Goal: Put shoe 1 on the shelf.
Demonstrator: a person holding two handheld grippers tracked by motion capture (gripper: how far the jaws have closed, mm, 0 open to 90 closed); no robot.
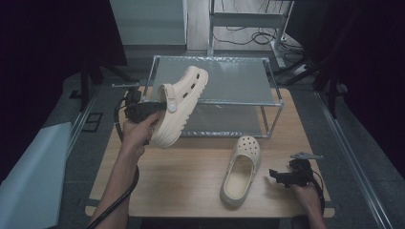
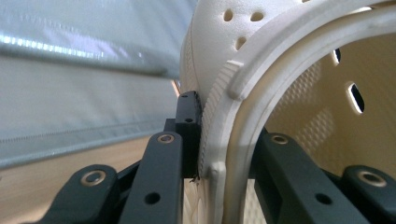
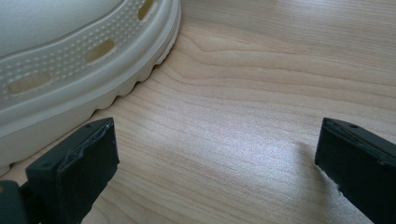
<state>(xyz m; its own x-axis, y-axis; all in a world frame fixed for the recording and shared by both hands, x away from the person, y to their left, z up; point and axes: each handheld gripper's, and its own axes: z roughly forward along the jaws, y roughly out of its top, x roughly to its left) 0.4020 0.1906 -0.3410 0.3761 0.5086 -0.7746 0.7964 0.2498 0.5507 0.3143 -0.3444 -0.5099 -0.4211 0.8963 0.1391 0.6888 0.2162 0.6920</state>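
L gripper (image 1: 155,109) is clamped on the raised clog (image 1: 180,105), 1 jaw outside the heel-side wall, the other inside the opening; in the left gripper view the pads pinch the rim (image 2: 219,140) with no gap. That clog hangs in the air in front of the rack (image 1: 217,100), at its left corner. Its long axis runs diagonally: toe up and toward the top shelf (image 1: 229,78), heel down toward the hand (image 1: 136,131), sole facing right. So the toe already points at the rack, and the shelf lies just beyond and right of it; my guess is the next move is a short carry forward and right, then leveling the sole so it lands flat on the top shelf or the lower one.

R gripper (image 1: 282,176) rests low on the table (image 1: 191,176), jaws wide apart, nothing between them. 2nd clog (image 1: 241,171) lies flat on the table just left of it, toe toward the rack, heel toward the person. In the right gripper view its sole edge (image 3: 93,98) sits near the left jaw, not touching. R hand is much the nearer to it.

Surface: light wood tabletop. Rack is a metal frame w/ 2 grey shelves at the far edge. Room is dim, w/ dark curtains at the sides and cables on the floor behind.
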